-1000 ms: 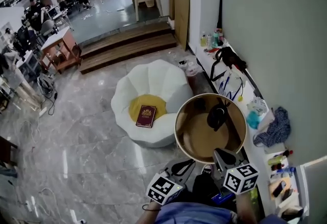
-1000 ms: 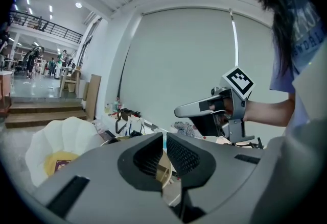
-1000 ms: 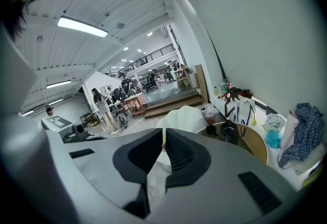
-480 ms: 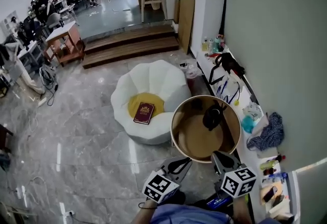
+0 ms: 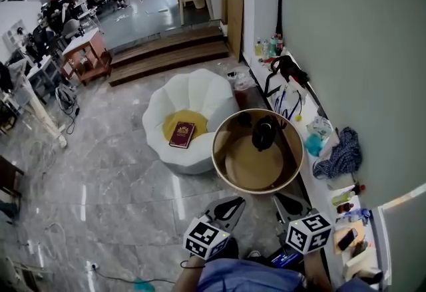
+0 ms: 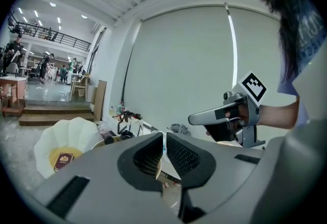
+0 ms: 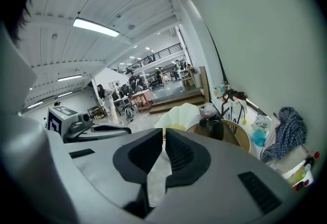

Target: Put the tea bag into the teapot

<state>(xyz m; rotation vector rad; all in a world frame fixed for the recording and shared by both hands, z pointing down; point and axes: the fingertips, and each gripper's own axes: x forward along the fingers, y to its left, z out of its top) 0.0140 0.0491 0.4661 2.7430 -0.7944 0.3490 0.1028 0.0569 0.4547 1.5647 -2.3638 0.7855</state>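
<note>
A dark teapot [image 5: 264, 132] stands at the far side of a round wooden table [image 5: 229, 171] with a raised rim. Both grippers are held low, short of the table's near edge: my left gripper [image 5: 234, 202] at the left, my right gripper [image 5: 280, 199] at the right. In the left gripper view the jaws of the left gripper [image 6: 164, 136] are pressed together, and the teapot [image 6: 125, 134] is far beyond them. The right gripper [image 7: 164, 133] is also shut, with the teapot [image 7: 213, 127] ahead to its right. No tea bag shows in any view.
A white petal-shaped seat [image 5: 200, 101] with a yellow cushion and a red book [image 5: 181, 133] sits left of the table. A white ledge [image 5: 318, 184] along the right wall carries bottles, a bag and a blue cloth [image 5: 336, 157]. Wooden steps [image 5: 166, 58] lie beyond on the marble floor.
The head view has shifted: table and teapot now sit higher and further left in the frame. Both grippers stay low at the bottom edge with jaws unchanged.
</note>
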